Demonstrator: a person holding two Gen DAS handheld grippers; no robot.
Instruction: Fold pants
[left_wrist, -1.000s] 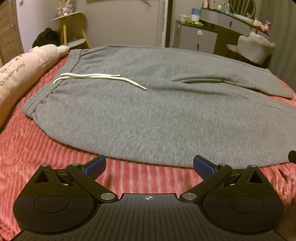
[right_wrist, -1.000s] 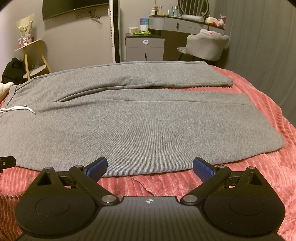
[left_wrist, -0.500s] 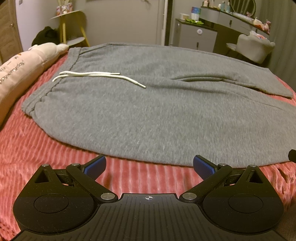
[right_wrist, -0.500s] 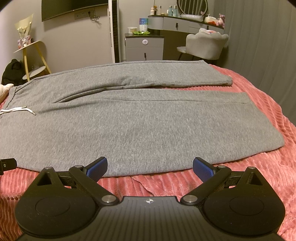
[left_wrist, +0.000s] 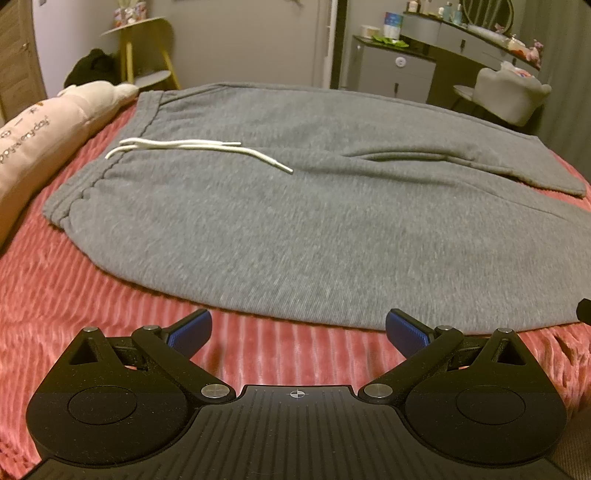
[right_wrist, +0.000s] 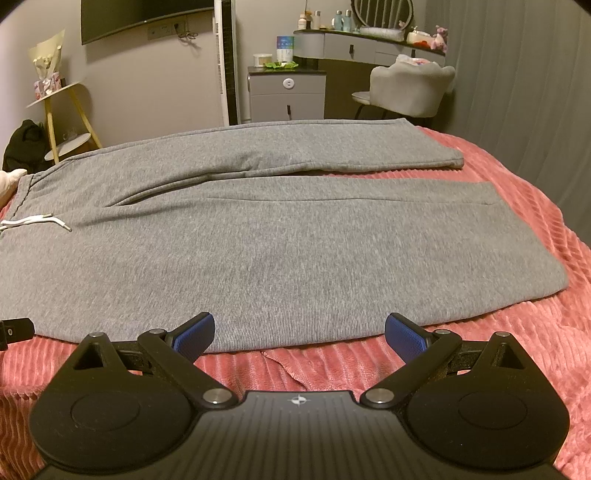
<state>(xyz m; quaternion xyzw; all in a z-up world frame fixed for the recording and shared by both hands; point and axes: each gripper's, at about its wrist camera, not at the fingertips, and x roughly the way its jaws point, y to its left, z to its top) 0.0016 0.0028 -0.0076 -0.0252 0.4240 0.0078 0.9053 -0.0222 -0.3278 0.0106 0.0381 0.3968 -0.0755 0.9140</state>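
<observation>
Dim warm light, fisheye-bent edges, slight blur

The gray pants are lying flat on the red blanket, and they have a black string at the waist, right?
Not quite. The string at the waist is white, not black; the left wrist view shows it clearly, lying across the gray pants. The rest is right: the pants lie flat on the red blanket.
</observation>
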